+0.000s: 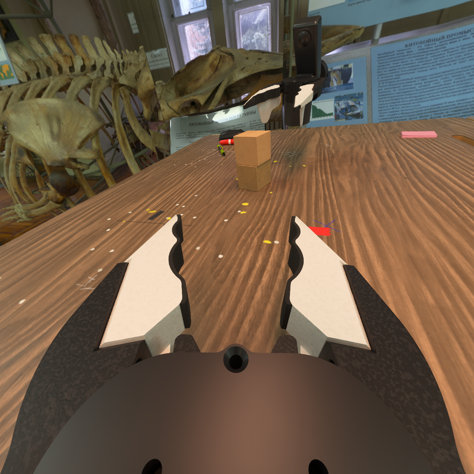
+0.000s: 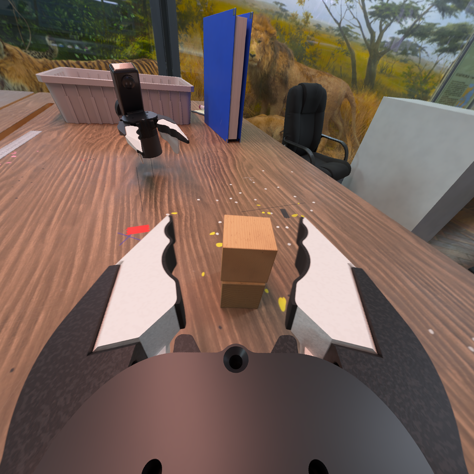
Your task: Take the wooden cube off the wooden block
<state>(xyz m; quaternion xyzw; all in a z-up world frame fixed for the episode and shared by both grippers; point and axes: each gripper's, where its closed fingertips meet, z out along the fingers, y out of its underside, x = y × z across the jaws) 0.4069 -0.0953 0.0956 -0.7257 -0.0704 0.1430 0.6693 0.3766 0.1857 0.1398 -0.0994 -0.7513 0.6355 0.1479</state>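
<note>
The grained wooden table [image 2: 77,205] carries the wooden cube [image 2: 248,250] stacked squarely on the wooden block [image 2: 241,295]. My right claw [image 2: 236,220] gapes wide around it; my left claw [image 1: 236,220], also wide, waits well apart. Light, stiff, probably smooth-sided: I'd pinch its opposite flat faces.

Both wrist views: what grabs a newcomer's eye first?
The two-block stack mid-table: the wooden cube sits squarely on the wooden block, framed between the open fingers of the right gripper. The left gripper, also open and empty, faces the stack from farther off. At the table's far edge in the right wrist view, an upright blue book stands beside a pale ribbed bin.
</note>
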